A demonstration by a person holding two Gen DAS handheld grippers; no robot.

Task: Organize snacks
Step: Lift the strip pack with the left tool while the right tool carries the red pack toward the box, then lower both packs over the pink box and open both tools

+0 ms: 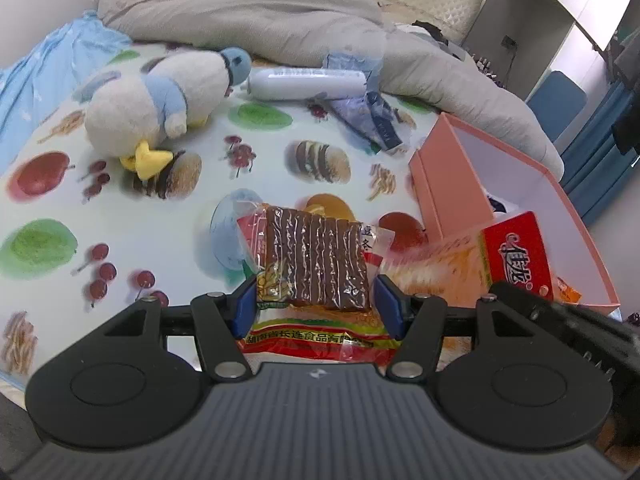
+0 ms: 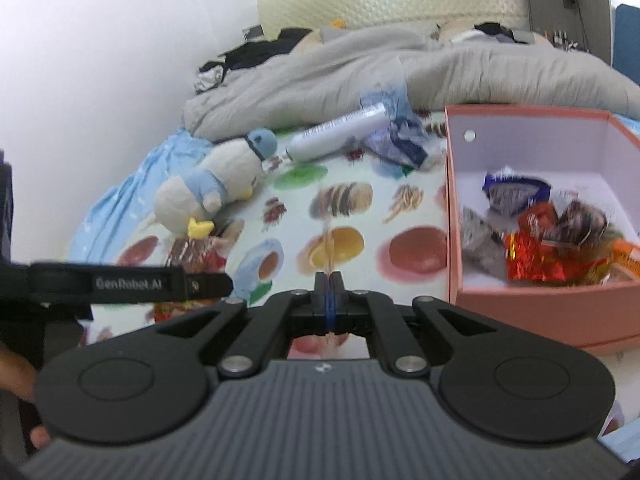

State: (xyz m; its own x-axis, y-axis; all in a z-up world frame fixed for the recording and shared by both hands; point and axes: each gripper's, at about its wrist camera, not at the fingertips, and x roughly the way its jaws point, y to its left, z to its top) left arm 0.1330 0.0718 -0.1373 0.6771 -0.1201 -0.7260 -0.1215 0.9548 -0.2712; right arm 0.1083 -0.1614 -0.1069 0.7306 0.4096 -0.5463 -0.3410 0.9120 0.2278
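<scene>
While spread wide at both sides of a snack packet (image 1: 316, 258), left gripper (image 1: 316, 300) with blue pads (image 1: 245, 304) close to the wrapper edges, contact not clear. Packet of brown ribbed strips in clear plastic lying on the printed bed sheet (image 1: 248, 148), at 12 o'clock from the gripper. At 3 o'clock of the packet, an orange and red snack bag (image 1: 492, 258), blurred, in front of the pink box (image 1: 440, 168), with part of the other black tool just below it.

Right gripper (image 2: 329, 288) pressed together, pinching a thin orange film seen edge-on between the pads; what packet it belongs to, cannot tell. Pink box (image 2: 520, 304) at 2 o'clock from this gripper, open, holding several wrapped snacks (image 2: 536, 256) in red, silver and blue.

Farther on the sheet: plush penguin (image 1: 160, 100) lying at 10 o'clock, white bottle (image 1: 308, 85) on its side at 12 o'clock, crumpled blue wrapper (image 1: 372, 116) touching the bottle's end, grey blanket (image 1: 248, 12) behind.
</scene>
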